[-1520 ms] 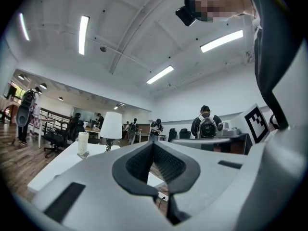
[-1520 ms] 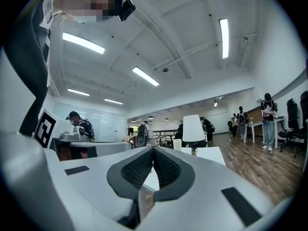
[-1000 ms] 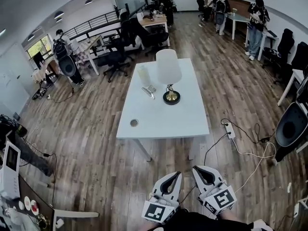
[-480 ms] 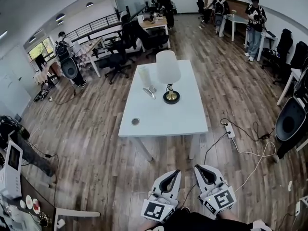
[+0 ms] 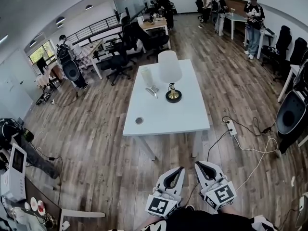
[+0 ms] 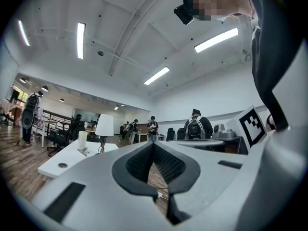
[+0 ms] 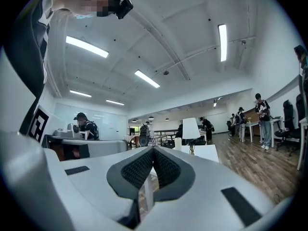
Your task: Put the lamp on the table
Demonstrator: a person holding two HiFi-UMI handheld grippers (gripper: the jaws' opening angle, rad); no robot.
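Note:
A lamp [image 5: 170,76] with a white shade and a round dark-and-brass base stands upright on the white table [image 5: 183,119], toward its far half. It also shows small in the left gripper view as the lamp [image 6: 104,129] and in the right gripper view as the lamp [image 7: 190,131]. Both grippers hang close to my body, well short of the table. My left gripper [image 5: 180,169] is shut and empty. My right gripper [image 5: 198,165] is shut with nothing in it.
A pale cylinder [image 5: 146,76] and a small metal object [image 5: 151,92] lie beside the lamp; a round grommet [image 5: 139,121] sits near the table's front left. A power strip [image 5: 231,127] and cables trail on the wooden floor at right. Office chairs, desks and several people fill the back.
The view has drifted a little: the table and lamp sit slightly further right and down. Both grippers stay shut and low by my body.

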